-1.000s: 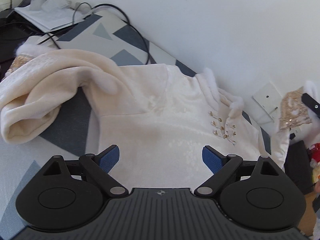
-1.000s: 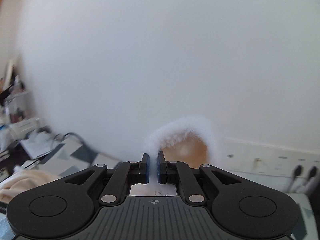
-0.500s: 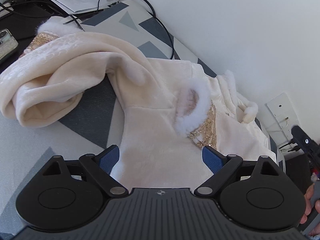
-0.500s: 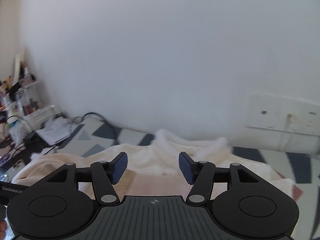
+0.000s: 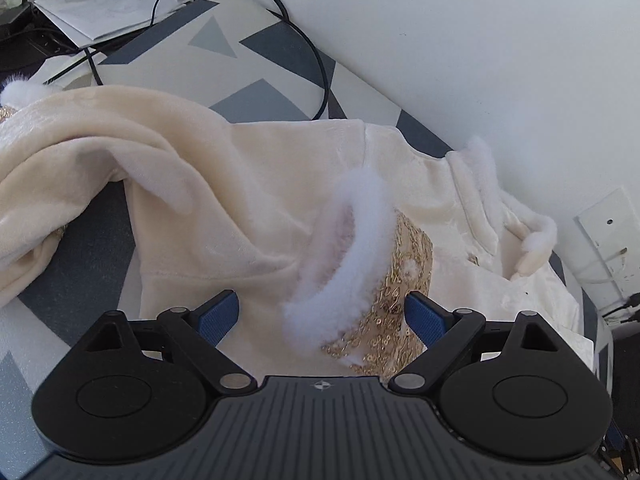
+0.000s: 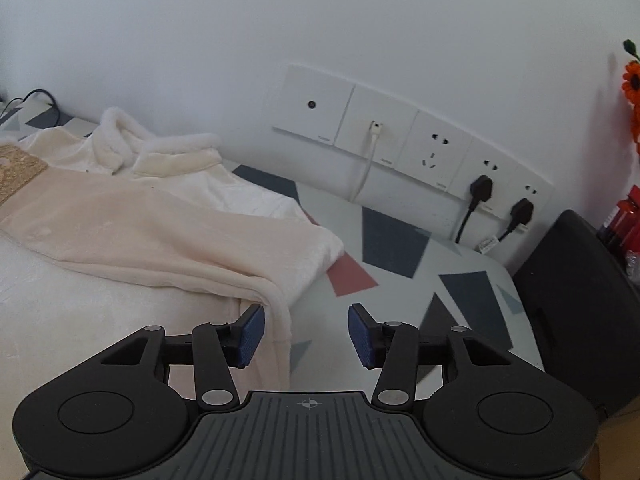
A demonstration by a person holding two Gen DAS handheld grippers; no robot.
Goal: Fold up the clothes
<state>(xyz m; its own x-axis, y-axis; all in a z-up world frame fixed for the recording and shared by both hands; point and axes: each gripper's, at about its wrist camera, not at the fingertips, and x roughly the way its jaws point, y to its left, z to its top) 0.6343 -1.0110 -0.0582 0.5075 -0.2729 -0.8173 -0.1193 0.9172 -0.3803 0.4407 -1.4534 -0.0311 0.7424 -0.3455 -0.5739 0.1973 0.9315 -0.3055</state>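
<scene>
Since 1 s ago: right gripper (image 6: 306,336) let go of fur cuff (image 5: 352,256); sleeve now laid across garment (image 5: 248,200) chest, right jaws apart, empty, over sleeve fold edge. Left gripper (image 5: 322,316) jaws apart, empty, cuff between them. Garment spread on patterned counter (image 6: 400,240), collar toward wall. Other sleeve (image 5: 72,152) bunched far left, nearer left gripper.

My left gripper (image 5: 322,316) hanging wide open, gripping nothing; my right gripper (image 6: 306,334) also gaping, pads empty.
</scene>
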